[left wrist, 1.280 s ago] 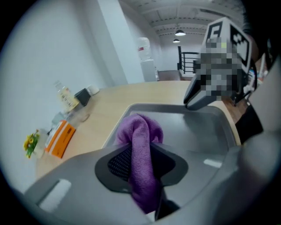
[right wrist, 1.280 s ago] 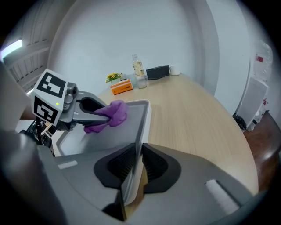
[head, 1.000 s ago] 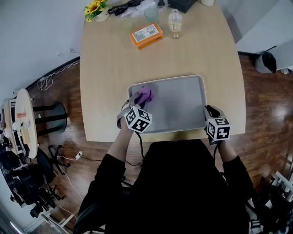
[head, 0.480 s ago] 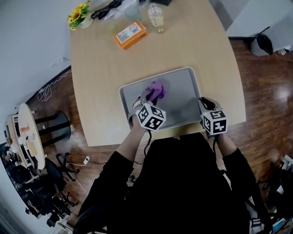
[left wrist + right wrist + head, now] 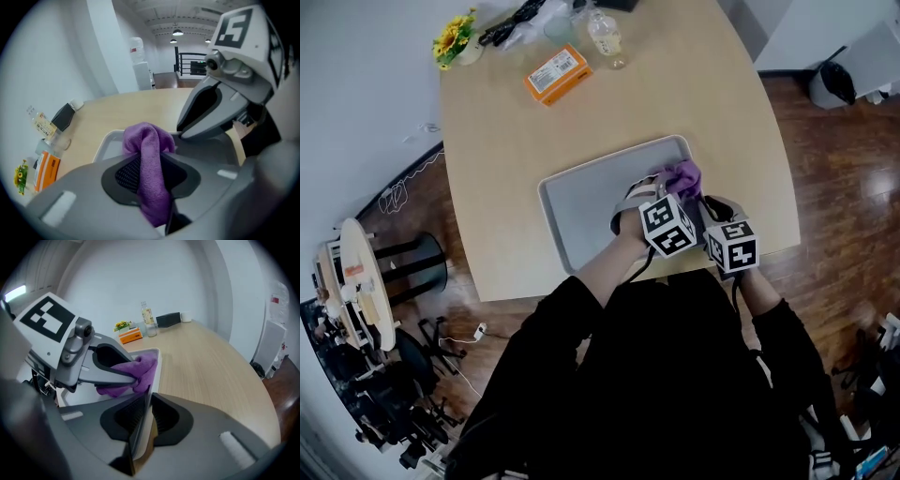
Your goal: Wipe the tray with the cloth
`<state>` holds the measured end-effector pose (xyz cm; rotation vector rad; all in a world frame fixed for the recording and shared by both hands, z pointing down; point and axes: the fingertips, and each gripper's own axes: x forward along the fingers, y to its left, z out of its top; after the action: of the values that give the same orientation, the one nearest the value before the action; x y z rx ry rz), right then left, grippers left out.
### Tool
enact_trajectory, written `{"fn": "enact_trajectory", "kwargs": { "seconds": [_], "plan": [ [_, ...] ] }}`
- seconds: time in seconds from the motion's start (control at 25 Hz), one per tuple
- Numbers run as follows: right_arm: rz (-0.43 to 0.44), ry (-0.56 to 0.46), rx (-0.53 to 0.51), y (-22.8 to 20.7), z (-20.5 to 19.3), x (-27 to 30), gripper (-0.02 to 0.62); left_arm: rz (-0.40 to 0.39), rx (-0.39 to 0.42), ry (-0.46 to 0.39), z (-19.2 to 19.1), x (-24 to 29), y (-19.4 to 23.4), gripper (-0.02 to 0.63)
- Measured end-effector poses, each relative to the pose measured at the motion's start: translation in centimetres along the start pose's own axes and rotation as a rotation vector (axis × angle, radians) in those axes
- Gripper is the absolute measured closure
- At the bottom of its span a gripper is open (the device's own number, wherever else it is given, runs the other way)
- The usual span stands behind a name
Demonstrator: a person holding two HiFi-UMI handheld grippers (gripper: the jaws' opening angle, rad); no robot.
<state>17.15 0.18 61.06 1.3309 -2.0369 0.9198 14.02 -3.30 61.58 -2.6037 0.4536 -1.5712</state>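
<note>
Tray point(image 5: 581, 202) lies at the near edge of the table point(image 5: 497, 131), in the centre of the head view. Lower right of centre, the right gripper point(image 5: 711, 204) has its jaws clamped on the tray's right rim, the thin edge caught between the pads. Just left of it, the left gripper point(image 5: 661, 187) pinches the purple cloth point(image 5: 684, 175), which rests bunched on the tray's upper right corner. Farther off, toward the upper left, sit an orange box point(image 5: 555, 74), a bottle point(image 5: 605, 37) and yellow flowers point(image 5: 455, 37).
</note>
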Motion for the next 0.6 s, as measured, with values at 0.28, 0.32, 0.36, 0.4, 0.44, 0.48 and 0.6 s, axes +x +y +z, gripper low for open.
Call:
{"fn": "enact_trajectory", "kwargs": {
  "seconds": [0.28, 0.32, 0.36, 0.4, 0.44, 0.48, 0.6],
  "plan": [
    [0.001, 0.009, -0.013, -0.3, 0.2, 0.0, 0.541, 0.047, -0.058, -0.033, -5.4, -3.5, -1.7, 0.526],
    [-0.002, 0.011, -0.016, -0.3, 0.2, 0.0, 0.541, 0.054, -0.070, -0.031, -6.4, -4.1, -1.7, 0.525],
    [-0.005, 0.013, -0.017, -0.3, 0.2, 0.0, 0.541, 0.061, -0.083, -0.026, -7.5, -4.6, -1.7, 0.525],
    [-0.008, 0.016, -0.018, -0.3, 0.1, 0.0, 0.541, 0.070, -0.095, -0.019, -8.6, -5.2, -1.6, 0.525],
    [-0.012, 0.018, -0.018, -0.4, 0.1, 0.0, 0.541, 0.079, -0.110, -0.011, -9.8, -5.7, -1.3, 0.525],
    [-0.016, 0.019, -0.018, -0.3, 0.0, 0.1, 0.541, 0.090, -0.128, -0.001, -11.2, -6.3, -1.0, 0.525],
    [-0.021, 0.024, -0.020, -0.1, -0.1, 0.3, 0.541, 0.135, -0.179, 0.039, -15.7, -8.3, 0.0, 0.525]
  ]
}}
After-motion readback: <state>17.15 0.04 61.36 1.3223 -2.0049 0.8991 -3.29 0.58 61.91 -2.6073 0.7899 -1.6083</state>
